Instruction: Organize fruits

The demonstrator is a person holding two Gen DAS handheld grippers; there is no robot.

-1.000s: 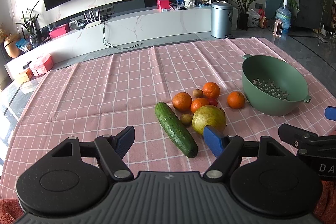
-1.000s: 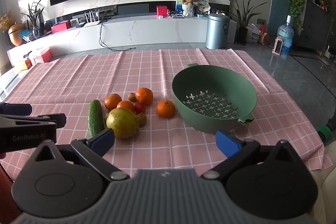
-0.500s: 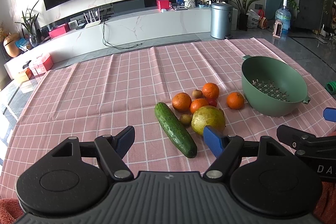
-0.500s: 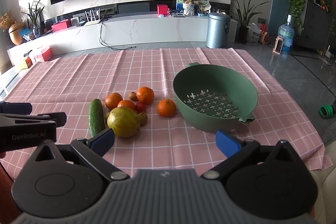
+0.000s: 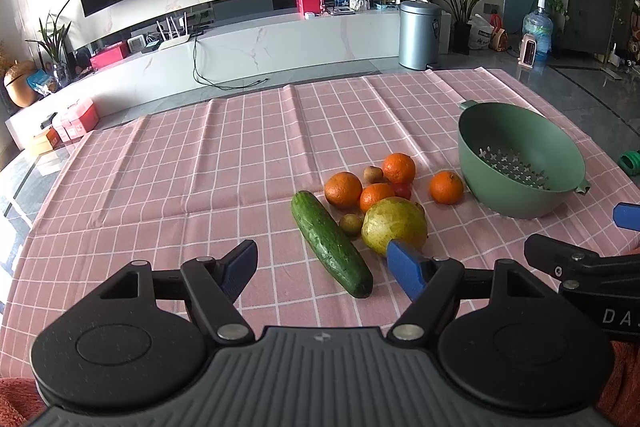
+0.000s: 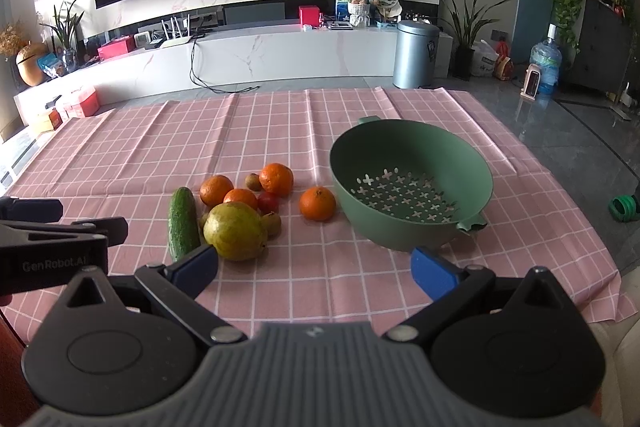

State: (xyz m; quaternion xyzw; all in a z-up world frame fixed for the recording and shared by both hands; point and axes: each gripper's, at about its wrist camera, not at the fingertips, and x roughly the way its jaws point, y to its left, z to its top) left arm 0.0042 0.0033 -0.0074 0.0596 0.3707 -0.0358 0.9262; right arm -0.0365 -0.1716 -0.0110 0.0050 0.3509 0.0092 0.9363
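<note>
Two grippers hang low at 6 o'clock over the pink-checked worktop (image 6: 360,279), both empty: the left gripper (image 5: 322,261) and the right gripper (image 6: 314,265) each have their jaws spread wide apart. Just beyond, the cucumber (image 5: 330,243) lies beside the big yellow-green fruit (image 6: 235,231), with small brownish fruits, a red one and three oranges (image 6: 276,179) clustered behind it. A fourth orange (image 6: 317,203) sits apart at 1 o'clock, close to the green colander (image 6: 412,147), which holds nothing. By my reading, no sorting is done; every fruit is left. Against the earlier frames, nothing on the cloth has moved; the views have barely drifted.
</note>
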